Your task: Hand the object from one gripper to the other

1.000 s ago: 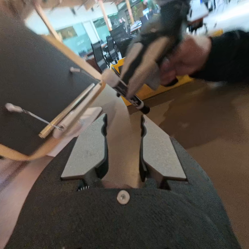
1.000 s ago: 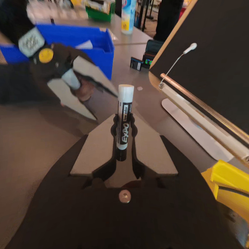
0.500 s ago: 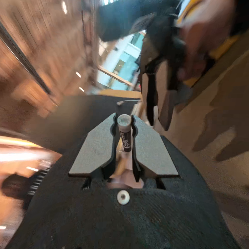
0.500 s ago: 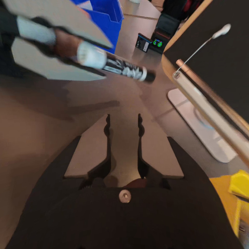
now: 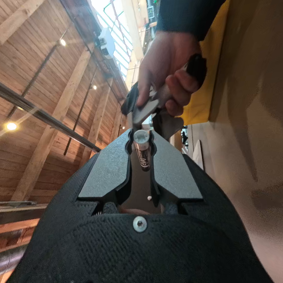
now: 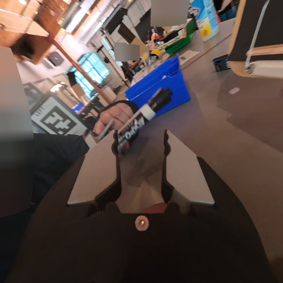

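Note:
A black dry-erase marker with a white end (image 5: pixel 141 150) is clamped between the fingertips of my left gripper (image 5: pixel 140 136), which is shut on it and tilted up toward the wooden ceiling. Just beyond it, a hand (image 5: pixel 165 68) holds the right gripper, whose grey fingers (image 5: pixel 145 108) are spread apart from the marker. In the right wrist view my right gripper (image 6: pixel 140 137) is open and empty. The marker (image 6: pixel 137 124) runs diagonally just past its left fingertip, held by the left gripper in a hand (image 6: pixel 113 117).
A blue bin (image 6: pixel 160 91) stands on the grey table (image 6: pixel 222 145) behind the marker. A black board with a wooden rim (image 6: pixel 252 23) stands at the right, with a small black device (image 6: pixel 222 64) beside it. A yellow object (image 5: pixel 203 76) lies near the right hand. The left gripper is farther from the small black device (image 6: pixel 222 64), some 40 centimeters, than the right, some 35 centimeters.
The marker went from my right gripper to my left gripper. The left gripper shut on it and swung upward; the right gripper opened and drew back.

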Demonstrator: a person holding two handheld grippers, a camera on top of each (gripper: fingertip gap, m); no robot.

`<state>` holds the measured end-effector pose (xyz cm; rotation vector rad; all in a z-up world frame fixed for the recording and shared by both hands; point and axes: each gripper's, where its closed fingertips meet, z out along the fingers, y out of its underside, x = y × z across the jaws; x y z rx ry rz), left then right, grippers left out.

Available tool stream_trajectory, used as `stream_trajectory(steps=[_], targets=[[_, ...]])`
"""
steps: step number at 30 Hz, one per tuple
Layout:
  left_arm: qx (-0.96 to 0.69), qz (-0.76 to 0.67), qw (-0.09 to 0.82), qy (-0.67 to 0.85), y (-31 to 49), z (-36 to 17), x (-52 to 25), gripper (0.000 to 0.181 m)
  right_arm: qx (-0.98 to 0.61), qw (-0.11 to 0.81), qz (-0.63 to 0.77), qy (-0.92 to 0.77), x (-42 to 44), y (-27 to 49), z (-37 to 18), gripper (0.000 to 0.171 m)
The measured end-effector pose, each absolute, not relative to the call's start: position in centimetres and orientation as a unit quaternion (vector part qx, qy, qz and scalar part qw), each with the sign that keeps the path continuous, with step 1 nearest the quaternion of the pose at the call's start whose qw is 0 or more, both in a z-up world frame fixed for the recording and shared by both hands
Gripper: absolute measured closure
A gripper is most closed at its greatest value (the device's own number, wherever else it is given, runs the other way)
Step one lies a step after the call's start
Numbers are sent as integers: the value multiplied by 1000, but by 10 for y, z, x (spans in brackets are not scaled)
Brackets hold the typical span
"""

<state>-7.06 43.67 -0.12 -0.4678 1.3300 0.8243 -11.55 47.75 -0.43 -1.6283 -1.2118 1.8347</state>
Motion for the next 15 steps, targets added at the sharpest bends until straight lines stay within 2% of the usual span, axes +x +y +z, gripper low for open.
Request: stream_trajectory(steps=[3,5,8,10,13,15], targets=[[-216,338,680,614,435,-18,-57,164,-584,178,659,-439,-124,469,-12,140],[-319,269,670,614,449,-34,-62,160,-602,241,608,-458,-125,483,-19,147],[-447,103,691,558,459,-30,-76,156,-626,393,474,-479,-116,520,-19,157],[-510,-1,705,493,467,-20,-91,153,-621,472,353,-516,-108,537,-24,158],[-597,-156,684,390,483,-15,-106,138,-596,498,253,-577,-112,533,-37,157],[-625,-194,673,345,493,-16,-114,129,-571,505,205,-614,-118,526,-47,157]])
